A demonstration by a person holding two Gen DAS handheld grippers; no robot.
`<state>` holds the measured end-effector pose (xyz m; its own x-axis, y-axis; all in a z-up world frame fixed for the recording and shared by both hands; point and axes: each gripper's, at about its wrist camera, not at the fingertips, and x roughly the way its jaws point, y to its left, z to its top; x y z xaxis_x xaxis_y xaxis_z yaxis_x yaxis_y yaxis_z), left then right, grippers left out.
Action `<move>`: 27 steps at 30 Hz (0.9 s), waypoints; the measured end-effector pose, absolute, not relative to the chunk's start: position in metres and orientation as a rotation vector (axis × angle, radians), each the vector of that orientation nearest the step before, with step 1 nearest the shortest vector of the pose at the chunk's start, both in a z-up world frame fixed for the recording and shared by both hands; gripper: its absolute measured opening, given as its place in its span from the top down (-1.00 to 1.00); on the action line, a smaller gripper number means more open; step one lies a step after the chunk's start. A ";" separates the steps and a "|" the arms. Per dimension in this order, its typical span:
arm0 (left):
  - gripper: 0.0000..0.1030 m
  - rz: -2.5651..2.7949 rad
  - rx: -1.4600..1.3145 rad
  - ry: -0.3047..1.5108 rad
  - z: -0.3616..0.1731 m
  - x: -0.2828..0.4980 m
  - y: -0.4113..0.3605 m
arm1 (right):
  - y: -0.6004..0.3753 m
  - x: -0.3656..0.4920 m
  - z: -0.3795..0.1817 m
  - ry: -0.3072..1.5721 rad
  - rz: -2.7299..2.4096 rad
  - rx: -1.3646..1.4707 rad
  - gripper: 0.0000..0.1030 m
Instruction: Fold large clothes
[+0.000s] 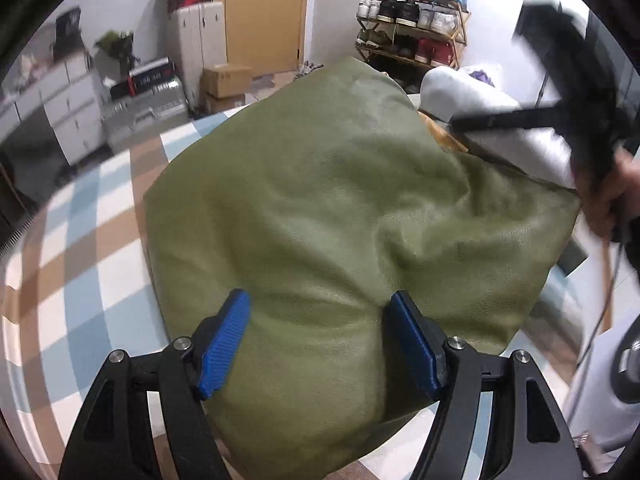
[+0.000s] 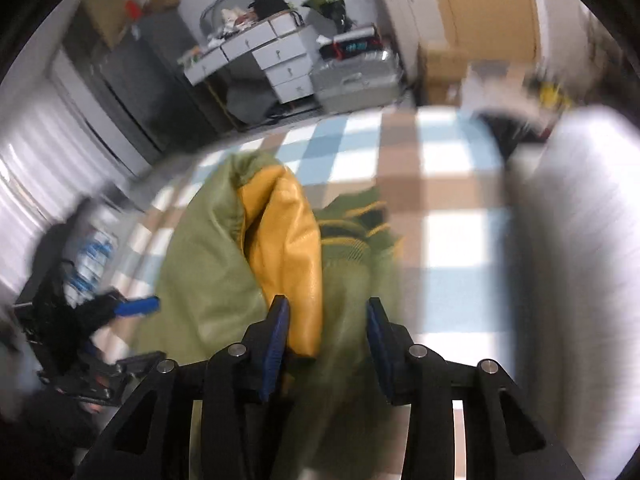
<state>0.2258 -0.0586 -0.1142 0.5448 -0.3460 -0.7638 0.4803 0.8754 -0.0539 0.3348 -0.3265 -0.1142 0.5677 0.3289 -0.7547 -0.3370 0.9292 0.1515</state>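
An olive green jacket (image 1: 340, 200) lies bunched on the checked bed sheet (image 1: 88, 240). My left gripper (image 1: 320, 340) stands open over its near edge, blue pads wide apart with a bulge of fabric between them. In the right wrist view the jacket (image 2: 208, 272) shows its yellow lining (image 2: 288, 248) and a striped ribbed hem (image 2: 352, 232). My right gripper (image 2: 328, 340) is open, with lining and green cloth lying loose between the pads. The right gripper (image 1: 560, 112) appears blurred at the jacket's far right corner, held by a hand (image 1: 612, 200). One of the left gripper's blue fingertips (image 2: 136, 306) shows at the left.
A white pillow or duvet (image 1: 480, 108) lies beyond the jacket and fills the right side (image 2: 580, 240). Off the bed stand a shoe rack (image 1: 412, 16), cardboard boxes (image 1: 226, 80), a white drawer unit (image 1: 68, 108) and a silver suitcase (image 2: 356, 80).
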 end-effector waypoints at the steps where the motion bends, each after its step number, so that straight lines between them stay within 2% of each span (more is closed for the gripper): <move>1: -0.30 -0.486 0.160 0.857 -0.116 0.225 -0.056 | -0.327 0.329 -0.103 0.850 0.375 -0.038 0.24; 5: -0.30 -0.473 0.168 0.837 -0.116 0.227 -0.050 | -0.303 0.331 -0.071 0.814 0.458 -0.040 0.24; 8: -0.31 -0.448 0.202 0.828 -0.116 0.225 -0.053 | -0.262 0.355 -0.069 0.840 0.509 -0.071 0.25; 10: -0.31 -0.438 0.212 0.826 -0.117 0.228 -0.058 | -0.234 0.371 -0.083 0.874 0.465 -0.149 0.28; 12: -0.30 -0.436 0.210 0.820 -0.116 0.233 -0.065 | -0.212 0.386 -0.119 0.947 0.334 -0.305 0.31; 14: -0.30 -0.435 0.236 0.810 -0.118 0.233 -0.071 | -0.215 0.393 -0.155 1.019 0.316 -0.313 0.31; 17: -0.32 -0.403 0.273 0.801 -0.120 0.231 -0.079 | -0.231 0.381 -0.154 0.984 0.338 -0.247 0.31; 21: -0.32 -0.421 0.229 0.802 -0.120 0.233 -0.070 | -0.270 0.341 -0.122 0.932 0.328 -0.099 0.30; 23: -0.32 -0.427 0.220 0.805 -0.120 0.231 -0.070 | -0.277 0.313 -0.111 0.915 0.335 -0.097 0.24; 24: -0.32 -0.425 0.225 0.802 -0.120 0.230 -0.071 | -0.279 0.297 -0.110 0.907 0.355 -0.107 0.27; 27: -0.32 -0.420 0.235 0.798 -0.120 0.229 -0.073 | -0.280 0.264 -0.131 0.942 0.297 -0.173 0.28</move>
<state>0.2292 -0.0733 -0.1204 0.6217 -0.2745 -0.7336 0.4489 0.8924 0.0466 0.2645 -0.2799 -0.1306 0.5517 0.1750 -0.8155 -0.3248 0.9456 -0.0168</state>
